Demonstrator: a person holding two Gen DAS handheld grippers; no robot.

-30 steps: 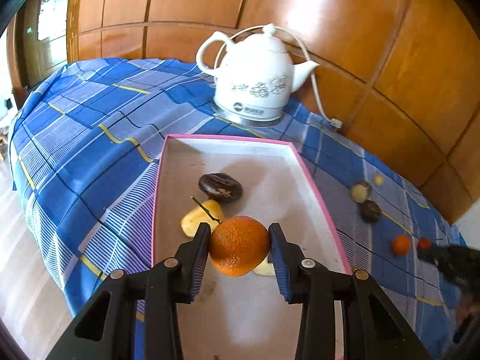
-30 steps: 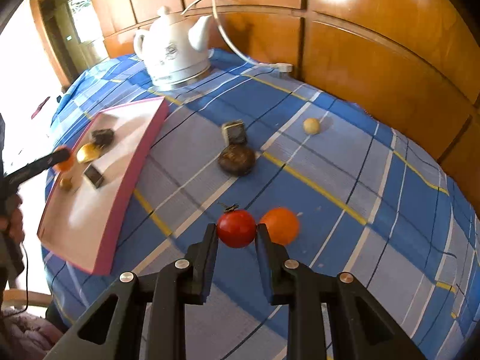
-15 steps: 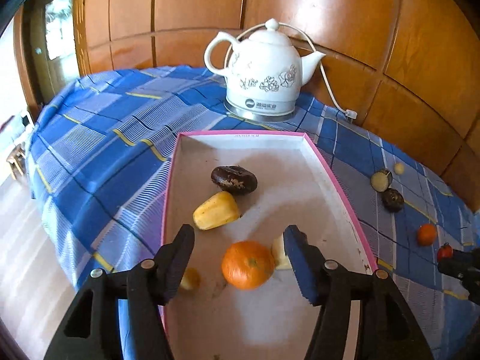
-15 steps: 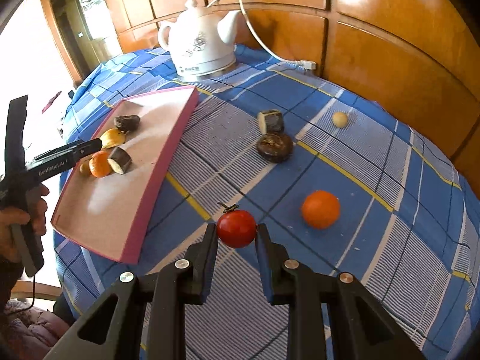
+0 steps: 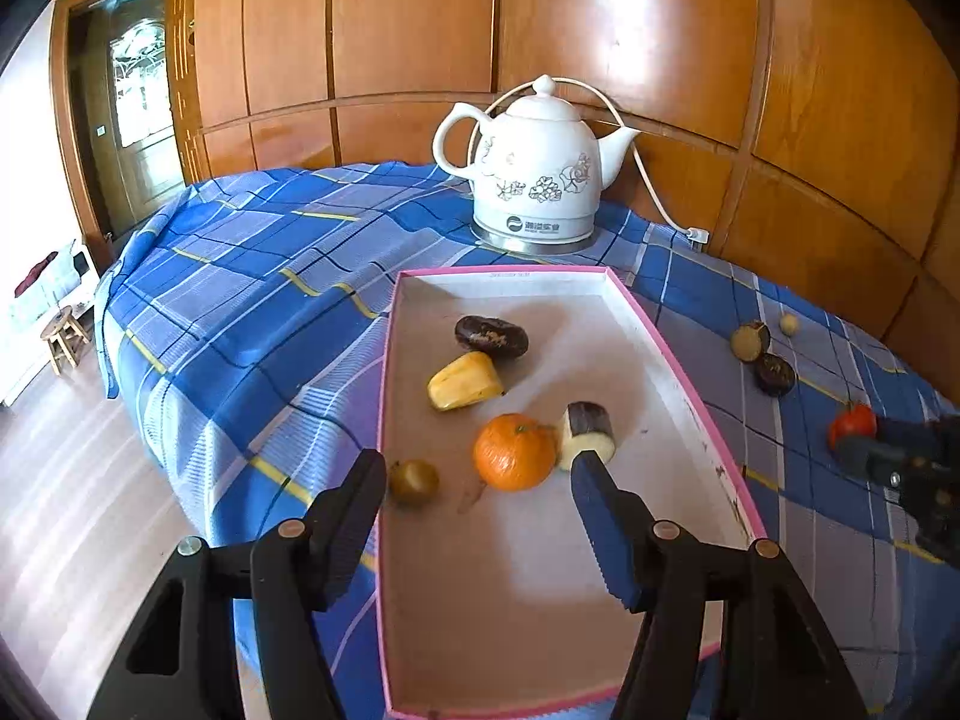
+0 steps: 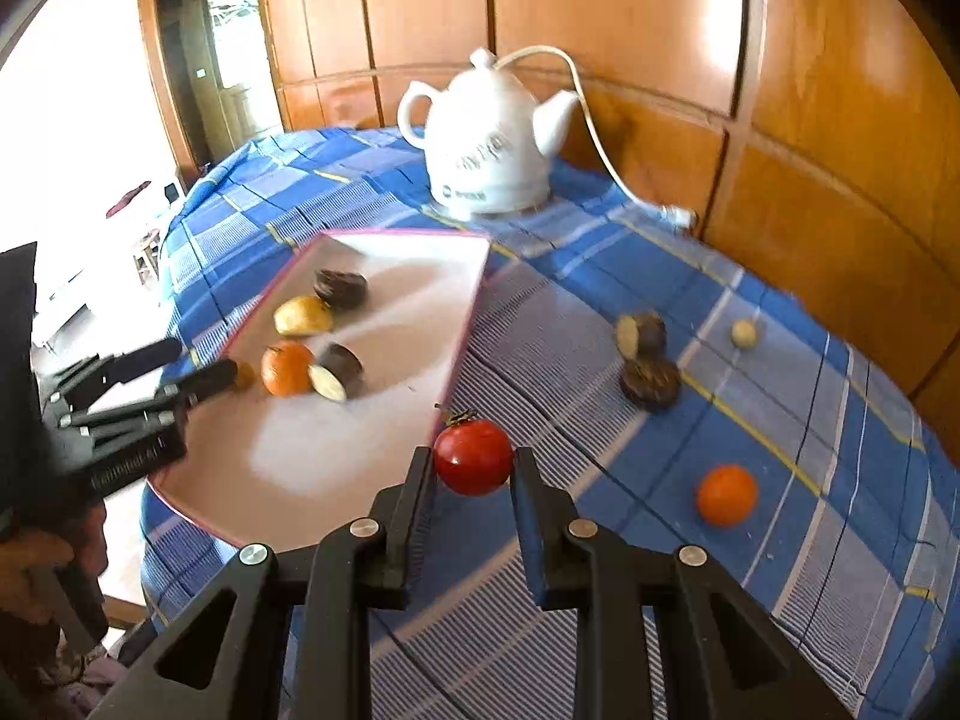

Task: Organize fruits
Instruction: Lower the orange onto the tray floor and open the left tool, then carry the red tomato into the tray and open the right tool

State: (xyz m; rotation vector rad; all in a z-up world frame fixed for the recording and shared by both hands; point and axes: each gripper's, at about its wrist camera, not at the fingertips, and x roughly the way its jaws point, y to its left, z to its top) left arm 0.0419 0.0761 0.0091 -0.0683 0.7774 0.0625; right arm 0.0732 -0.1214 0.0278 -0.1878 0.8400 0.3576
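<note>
Fingers (image 5: pixel 606 534) of the left gripper (image 5: pixel 474 516) stood apart and were opening, nothing pinched; the orange (image 5: pixel 514 451) lay in the tray (image 5: pixel 678 360) just beyond the tips, between their lines, touching neither. Right gripper (image 6: pixel 471 468) was clamped on the red tomato (image 6: pixel 473 456), stem pointing up and left, held above the tablecloth (image 6: pixel 810 450) just right of the tray's near right edge.

In the tray: yellow fruit (image 5: pixel 465 381), long axis left-right, narrow end pointing right; dark oblong fruit (image 5: pixel 491 335) just beyond it, long axis also left-right; cut dark-skinned piece (image 5: pixel 587 435) touching the orange's right side, pale cut face toward the camera; small brownish fruit (image 5: pixel 413 481) near the left finger.

On the cloth, right of the tray: second orange (image 6: pixel 726 493), dark round fruit (image 6: pixel 651 383), cut dark fruit (image 6: pixel 639 333), small pale ball (image 6: pixel 744 333).

White kettle (image 5: pixel 537 171) stood at the far end, spout right; its base logo had characters too small to read. Left gripper body in the right view bore blurred lettering, unreadable.
</note>
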